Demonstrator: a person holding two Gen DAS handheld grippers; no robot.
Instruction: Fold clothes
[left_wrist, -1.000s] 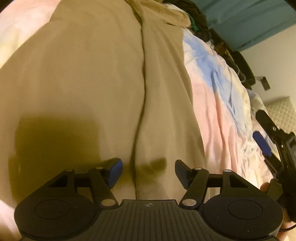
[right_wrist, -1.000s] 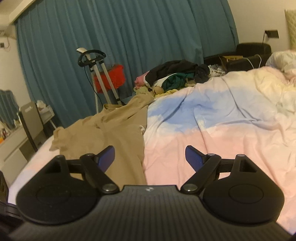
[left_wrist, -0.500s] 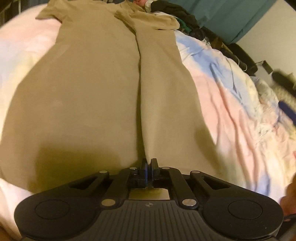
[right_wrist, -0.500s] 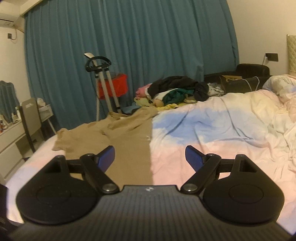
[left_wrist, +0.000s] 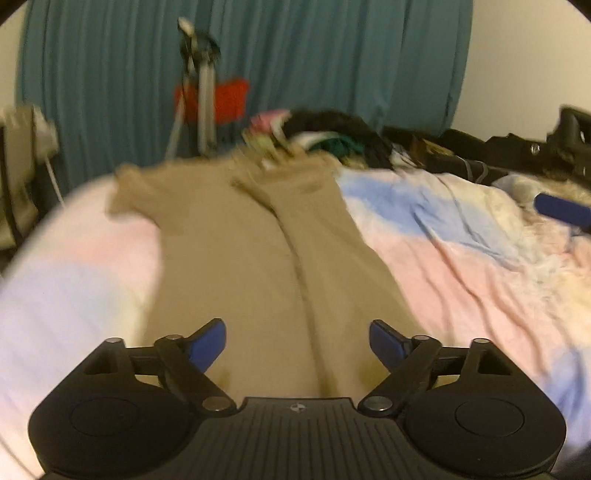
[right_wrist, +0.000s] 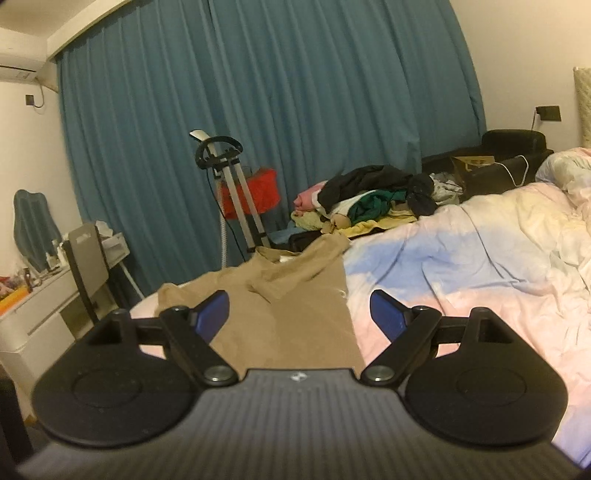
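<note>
Lying lengthwise down the middle of both frames, the tan garment (left_wrist: 258, 266) is spread on the bed (left_wrist: 461, 266), one long side folded over along a central crease. The left gripper (left_wrist: 297, 341) hovers above its near end, jaws wide and empty; this view is motion-blurred. At the right edge of the left wrist view a blue pad and black frame of the other gripper show. The right gripper (right_wrist: 299, 314) also has jaws wide, holding nothing. Only its sharper view shows the white tabletop (right_wrist: 37, 306) at left and the wall socket (right_wrist: 548, 112) at upper right. The clothes pile (right_wrist: 373, 201) and blue curtain (right_wrist: 258, 110) appear in both.
</note>
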